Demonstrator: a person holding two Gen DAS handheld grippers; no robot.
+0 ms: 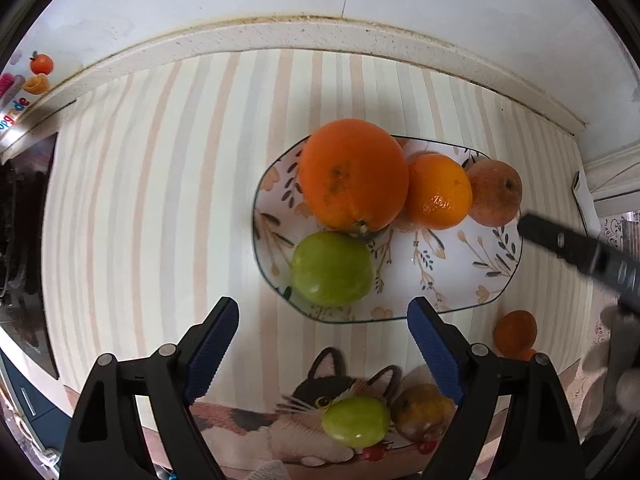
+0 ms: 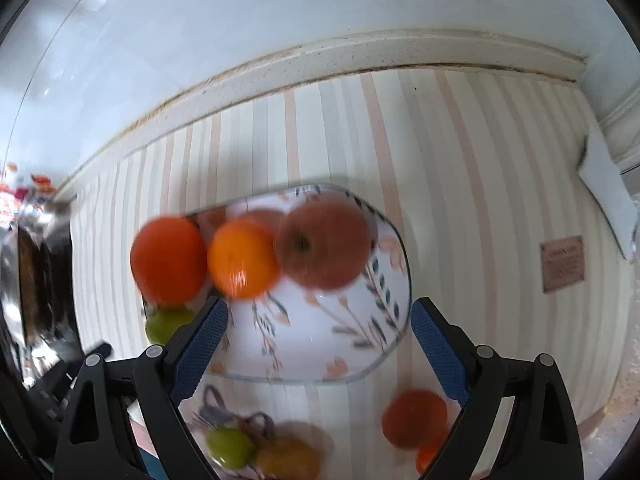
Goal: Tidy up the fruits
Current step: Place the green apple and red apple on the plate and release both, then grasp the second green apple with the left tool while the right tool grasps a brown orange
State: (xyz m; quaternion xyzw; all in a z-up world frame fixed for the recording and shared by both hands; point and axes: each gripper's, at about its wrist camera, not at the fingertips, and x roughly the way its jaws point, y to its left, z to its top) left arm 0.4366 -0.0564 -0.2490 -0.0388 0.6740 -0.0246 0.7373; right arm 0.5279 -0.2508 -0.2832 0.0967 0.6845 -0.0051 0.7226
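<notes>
A floral plate (image 1: 460, 272) on the striped mat holds a large orange (image 1: 354, 174), a smaller orange (image 1: 438, 192), a reddish apple (image 1: 496, 194) and a green fruit (image 1: 331, 268). My left gripper (image 1: 323, 322) is open and empty, just in front of the plate and the green fruit. My right gripper (image 2: 319, 322) is open and empty over the plate's (image 2: 320, 352) near part; one of its fingers (image 1: 560, 240) shows at the right of the left wrist view. Loose on the mat nearer me lie a green fruit (image 1: 356, 421), a yellow-brown fruit (image 1: 422, 412) and a small orange (image 1: 515, 332).
The mat has a cat picture (image 1: 320, 400) at its near edge. A white backsplash ledge (image 1: 320, 36) and wall run behind. A dark stovetop (image 1: 24, 240) lies to the left. Fruit-shaped magnets (image 1: 40, 68) are at the far left.
</notes>
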